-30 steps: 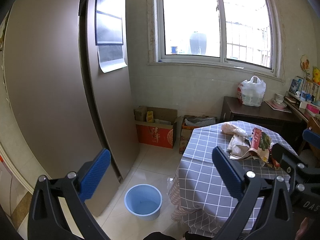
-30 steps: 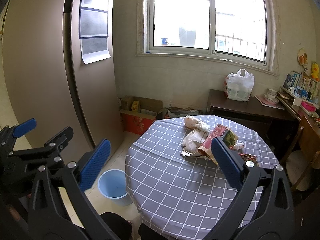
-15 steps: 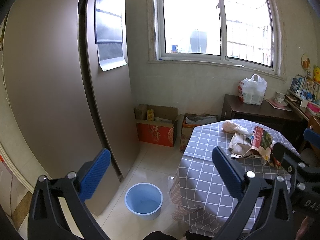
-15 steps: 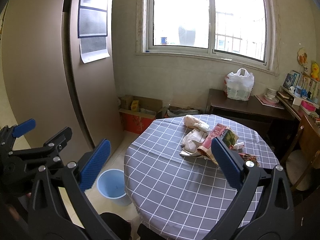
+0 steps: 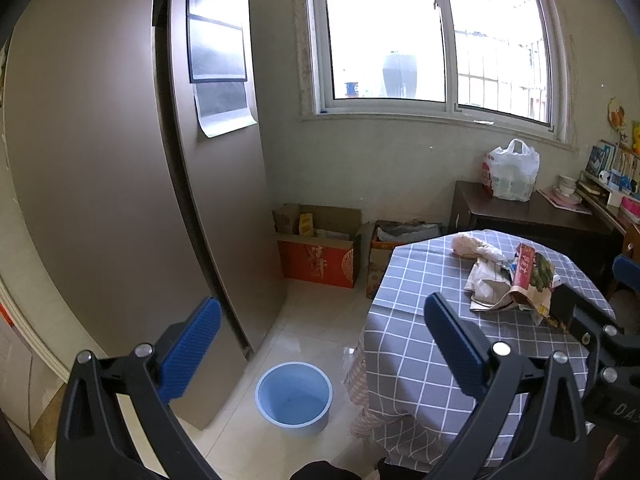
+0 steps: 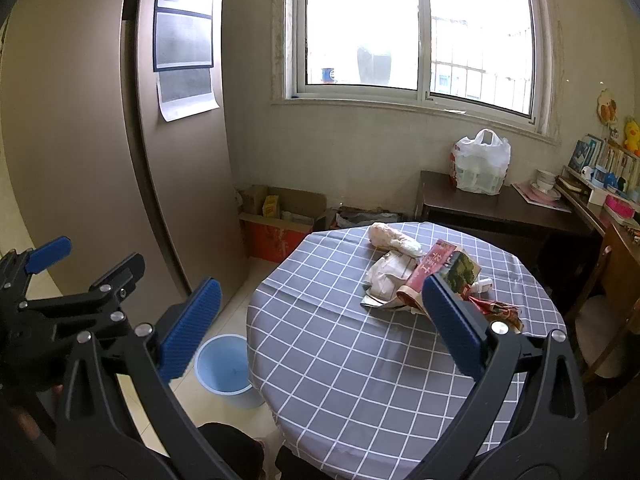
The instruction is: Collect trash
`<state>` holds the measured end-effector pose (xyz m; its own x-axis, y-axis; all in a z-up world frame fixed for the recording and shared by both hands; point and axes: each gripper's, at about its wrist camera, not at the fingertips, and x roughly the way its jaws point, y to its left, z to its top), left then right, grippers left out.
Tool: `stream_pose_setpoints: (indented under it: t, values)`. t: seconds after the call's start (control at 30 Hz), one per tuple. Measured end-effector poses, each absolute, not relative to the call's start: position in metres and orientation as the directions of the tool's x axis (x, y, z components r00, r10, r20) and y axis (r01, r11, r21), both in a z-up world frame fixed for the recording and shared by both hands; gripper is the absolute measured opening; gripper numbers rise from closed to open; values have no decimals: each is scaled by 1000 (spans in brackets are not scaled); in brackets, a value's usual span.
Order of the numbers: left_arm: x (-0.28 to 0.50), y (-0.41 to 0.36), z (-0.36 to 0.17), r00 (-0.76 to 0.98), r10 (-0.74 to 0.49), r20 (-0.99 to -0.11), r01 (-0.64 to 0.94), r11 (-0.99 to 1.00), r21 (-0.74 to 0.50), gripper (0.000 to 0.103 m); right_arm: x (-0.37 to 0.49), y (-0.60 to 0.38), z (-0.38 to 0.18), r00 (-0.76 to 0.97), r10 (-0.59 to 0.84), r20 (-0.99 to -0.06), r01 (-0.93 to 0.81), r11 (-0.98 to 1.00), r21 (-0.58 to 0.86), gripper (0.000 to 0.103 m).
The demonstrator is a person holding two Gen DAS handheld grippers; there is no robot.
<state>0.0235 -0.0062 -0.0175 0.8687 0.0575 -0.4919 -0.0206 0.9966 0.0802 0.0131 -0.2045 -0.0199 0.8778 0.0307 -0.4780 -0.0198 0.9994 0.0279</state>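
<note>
A heap of trash (image 6: 416, 276) lies on the far half of a round table with a grey checked cloth (image 6: 360, 360): crumpled white paper, a pinkish bag, a red and green carton, a red wrapper. The heap also shows in the left wrist view (image 5: 508, 280). A light blue bucket (image 5: 294, 398) stands on the floor left of the table, also in the right wrist view (image 6: 224, 368). My left gripper (image 5: 320, 344) is open and empty above the floor. My right gripper (image 6: 316, 324) is open and empty above the table's near half.
A tall brown cabinet (image 5: 120, 200) fills the left. Cardboard boxes (image 5: 320, 252) stand under the window. A dark side table (image 6: 492, 204) with a white plastic bag (image 6: 480, 164) stands behind the round table. A wooden chair (image 6: 612, 280) is at right.
Both grippers have drifted very slightly; the view shifts a little. Both stay open and empty, and the trash has not moved.
</note>
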Motion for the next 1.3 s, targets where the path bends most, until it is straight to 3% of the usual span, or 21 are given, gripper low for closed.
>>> stream_pose_setpoints:
  t: [0.3,0.6,0.97,1.13,1.3]
  values:
    - [36,-16,-28,855,58,-516,-8,995,99,99,27,-219,-35,864,90,-495,-40,993,111,98]
    - [62,-55,-53,821,31,-570,45,992,119,99,40,-265,-64,850,43,-524,47,987,156,98]
    - [106,-163,-125,696,-146,-703,268,961,66,99,47,-379,-135,733,-184,-655,281,959,45,98]
    - [128,-211,-147,667,-190,-720,349,934,77,99,58,-411,-155,697,-227,-680,326,945,18,98]
    - [162,-245,-159,596,-310,-741,430,902,-31,99,75,-431,-165,679,-233,-697,344,939,22,98]
